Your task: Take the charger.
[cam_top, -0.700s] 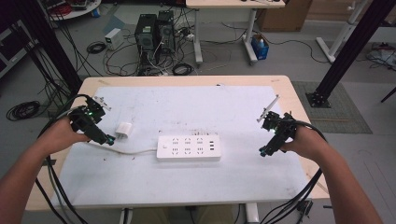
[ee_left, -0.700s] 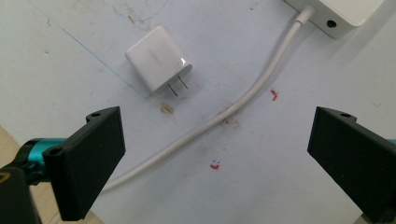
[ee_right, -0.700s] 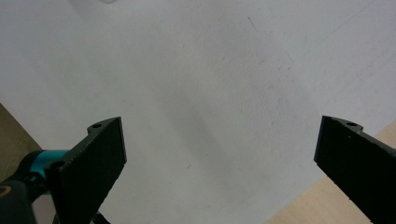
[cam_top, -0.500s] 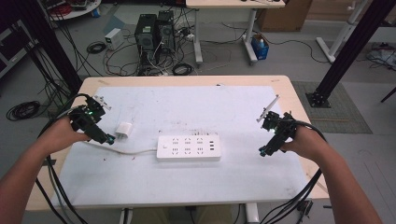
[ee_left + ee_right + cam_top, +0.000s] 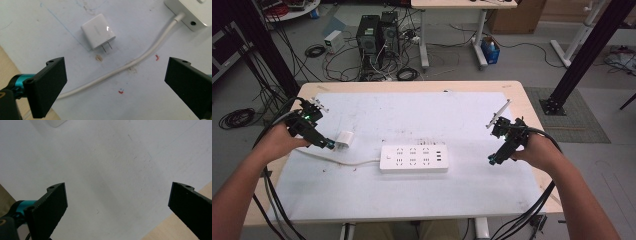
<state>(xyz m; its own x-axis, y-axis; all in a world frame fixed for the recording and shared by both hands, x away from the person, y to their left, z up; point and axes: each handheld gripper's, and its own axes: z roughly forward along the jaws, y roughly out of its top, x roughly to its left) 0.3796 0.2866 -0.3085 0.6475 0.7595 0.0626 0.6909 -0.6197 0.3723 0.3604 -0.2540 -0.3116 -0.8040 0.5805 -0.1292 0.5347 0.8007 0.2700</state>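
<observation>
The bench is covered by a white mat, marked with faint scuffs and a few red specks. Near the middle of the mat a white power strip is laid flat, sockets up, well apart from both sets of fingers and between them. A white cord is run from the strip's end toward the left gripper; in the left gripper view the cord is seen curving across the mat just ahead of the fingers and passing out under the left-hand one.

The left gripper is held low over the mat's left part, tilted down toward the mat. Its fingers are spread wide, and nothing is held between them. A small white charger is lying on the mat just beyond the fingertips. In the left gripper view the charger is seen ahead of the gap between the fingers, somewhat toward the left-hand one, resting on its side with its two metal prongs pointed back toward the fingers. It is touched by neither finger and lies clear of the cord.

The right gripper is held over the mat's right part, well apart from the strip. Its fingers are likewise spread wide and empty, with bare mat between them and the bench's wooden edge just past the right-hand one.
</observation>
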